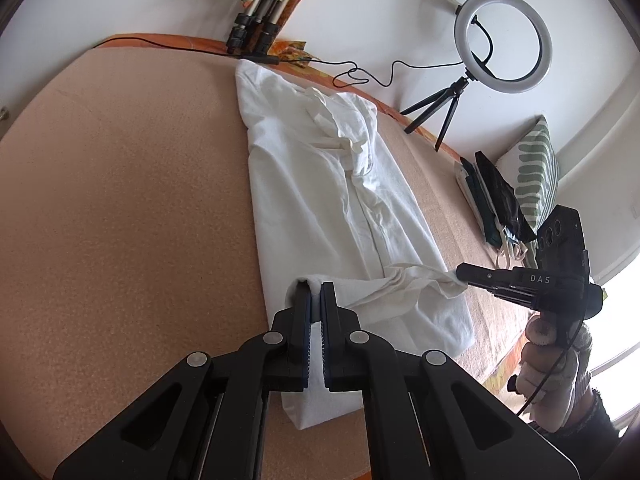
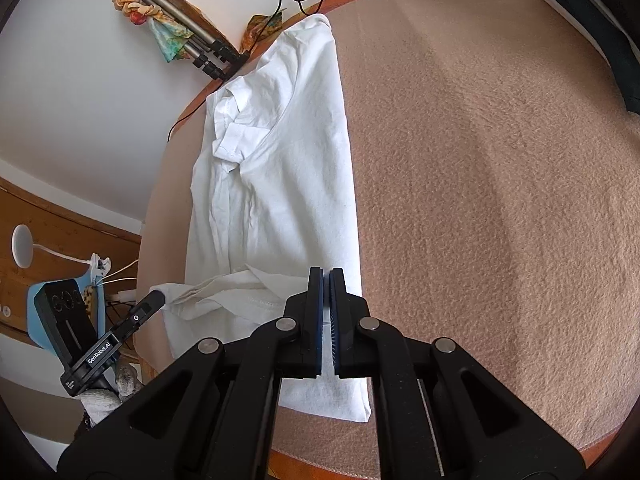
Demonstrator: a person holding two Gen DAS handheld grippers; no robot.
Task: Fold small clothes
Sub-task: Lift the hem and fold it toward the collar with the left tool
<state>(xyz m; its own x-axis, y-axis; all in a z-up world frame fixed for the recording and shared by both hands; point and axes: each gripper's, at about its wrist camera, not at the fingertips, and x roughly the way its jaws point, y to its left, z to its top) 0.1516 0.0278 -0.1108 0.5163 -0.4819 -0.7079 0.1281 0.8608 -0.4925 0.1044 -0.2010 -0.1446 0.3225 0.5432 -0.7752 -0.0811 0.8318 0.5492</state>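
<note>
A white shirt [image 1: 320, 184] lies lengthwise on a tan blanket [image 1: 120, 200], its sides folded in to a long strip. It also shows in the right wrist view [image 2: 280, 184]. My left gripper [image 1: 316, 292] is shut on the shirt's near hem at the left corner. My right gripper [image 2: 326, 276] is shut on the hem at the right corner; it also shows in the left wrist view [image 1: 460, 272]. The left gripper shows in the right wrist view [image 2: 158, 298]. The hem is lifted and stretched between the two grippers.
A ring light on a tripod [image 1: 500, 40] stands at the back right. A folded tripod [image 1: 256, 28] leans on the wall. A patterned pillow [image 1: 536, 168] and dark clothes [image 1: 496, 200] lie at the right. A cable [image 1: 360, 72] runs along the blanket's far edge.
</note>
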